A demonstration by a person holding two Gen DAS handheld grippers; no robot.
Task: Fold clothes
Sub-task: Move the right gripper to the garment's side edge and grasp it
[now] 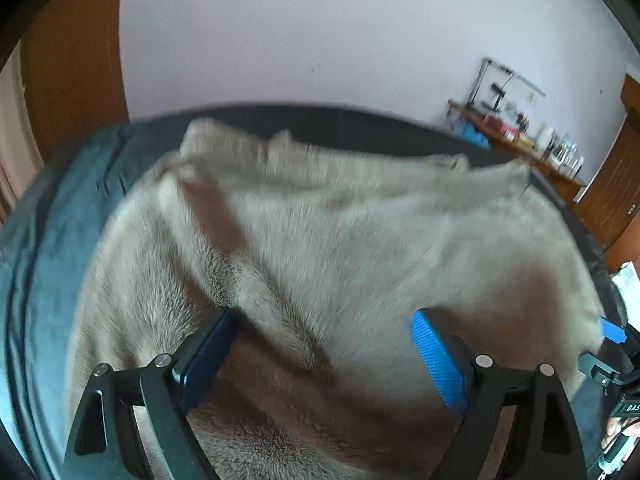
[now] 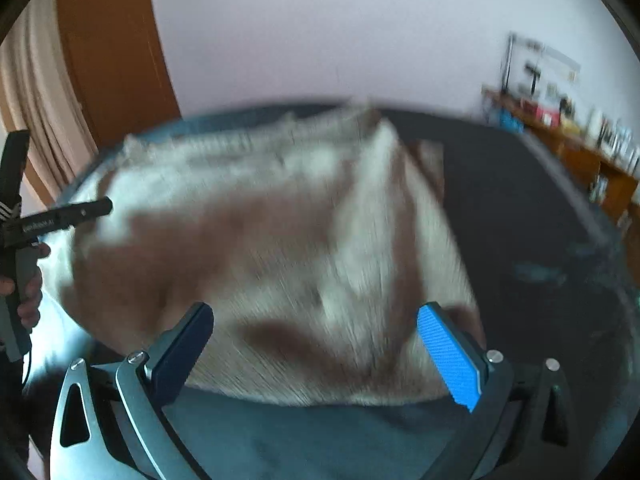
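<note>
A beige furry garment (image 1: 320, 232) lies spread over a dark blue-grey bed cover (image 1: 44, 264), creased into ridges and folds. My left gripper (image 1: 324, 340) hovers over its near part with both blue pads wide apart and nothing pinched between them. In the right wrist view the same garment (image 2: 280, 248) looks blurred, with its near hem just above the bare cover (image 2: 304, 440). My right gripper (image 2: 316, 340) stands open over that hem, and its pads grip nothing. At the far right of the left wrist view the right gripper's blue pad (image 1: 612, 330) shows beside the garment's edge.
A white wall (image 1: 320, 40) rises behind the bed, with a brown wooden panel (image 1: 76, 72) at the left. A long wooden shelf (image 1: 532, 144) crowded with small items runs along the right wall. A hand (image 2: 28, 292) holds the left gripper's handle at the left edge.
</note>
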